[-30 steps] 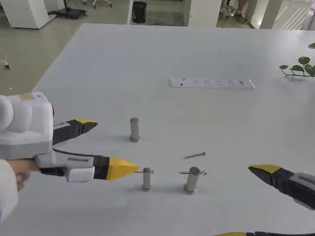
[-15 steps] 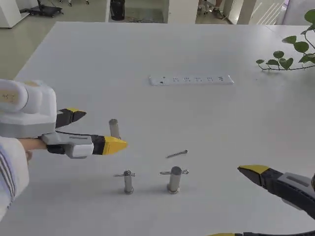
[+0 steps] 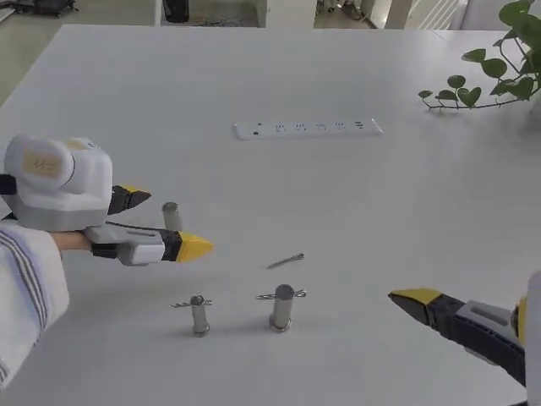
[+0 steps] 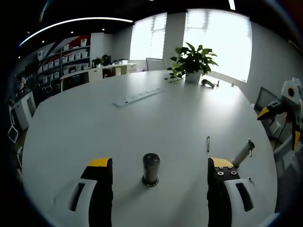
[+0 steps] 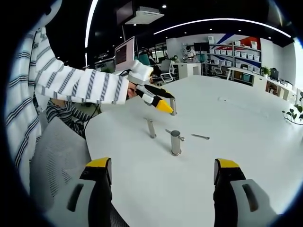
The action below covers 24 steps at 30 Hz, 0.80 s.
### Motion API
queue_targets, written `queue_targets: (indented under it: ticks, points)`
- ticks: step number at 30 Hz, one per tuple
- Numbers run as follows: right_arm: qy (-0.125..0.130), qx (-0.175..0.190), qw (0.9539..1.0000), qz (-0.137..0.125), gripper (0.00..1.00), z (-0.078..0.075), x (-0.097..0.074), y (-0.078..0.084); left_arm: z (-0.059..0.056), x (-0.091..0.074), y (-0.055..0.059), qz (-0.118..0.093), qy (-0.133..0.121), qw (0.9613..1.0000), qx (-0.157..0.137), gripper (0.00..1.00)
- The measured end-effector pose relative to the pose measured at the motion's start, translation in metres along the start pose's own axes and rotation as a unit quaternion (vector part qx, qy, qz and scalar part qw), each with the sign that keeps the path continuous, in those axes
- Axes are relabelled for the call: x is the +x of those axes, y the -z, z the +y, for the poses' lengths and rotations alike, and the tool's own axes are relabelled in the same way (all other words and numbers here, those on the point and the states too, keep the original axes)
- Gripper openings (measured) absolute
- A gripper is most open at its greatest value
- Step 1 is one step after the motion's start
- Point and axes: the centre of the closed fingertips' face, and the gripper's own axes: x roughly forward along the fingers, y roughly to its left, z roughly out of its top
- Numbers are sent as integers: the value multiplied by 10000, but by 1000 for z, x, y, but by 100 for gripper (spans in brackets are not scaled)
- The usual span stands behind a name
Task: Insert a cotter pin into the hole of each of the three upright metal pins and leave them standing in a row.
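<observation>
Three upright metal pins stand on the white table (image 3: pixel 355 194). The two front pins (image 3: pixel 199 314) (image 3: pixel 281 306) each carry a cotter pin through the top. The rear pin (image 3: pixel 172 217) (image 4: pixel 151 169) is bare. My left gripper (image 3: pixel 169 222) (image 4: pixel 160 165) is open, its jaws on either side of the bare pin without touching it. A loose cotter pin (image 3: pixel 286 260) (image 4: pixel 208 143) lies flat behind the front pins. My right gripper (image 5: pixel 163 170) is open and holds nothing, low at the front right, with one finger (image 3: pixel 448 315) in the head view.
A white power strip (image 3: pixel 306 128) lies across the table's far middle. A potted plant (image 3: pixel 490 59) trails leaves at the far right. A person's striped sleeve (image 5: pixel 85 85) reaches in behind the left gripper.
My left gripper has left the front left pin, with its cotter pin in place, and moved back to straddle the bare rear pin. The head camera has shifted right.
</observation>
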Motion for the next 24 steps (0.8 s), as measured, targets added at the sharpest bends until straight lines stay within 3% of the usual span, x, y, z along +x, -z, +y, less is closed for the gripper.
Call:
queue_targets:
  ticks: [4,10,15,22,24]
  points:
    - [-4,13,10000,25,87,-1,0,1,1,5,0,10,21,10000,0,72]
    - [1,34,10000,23,86,-2,0,1,0,9,0,12,78,10000,43,50]
    - [12,69,10000,30,85,-2,1,3,-2,12,0,24,118,9999,91,40]
    - [20,103,9999,50,84,-2,0,5,8,13,-3,-31,-78,9999,135,13]
    - [12,107,9999,68,84,-2,0,6,6,12,-4,-52,25,9998,172,11]
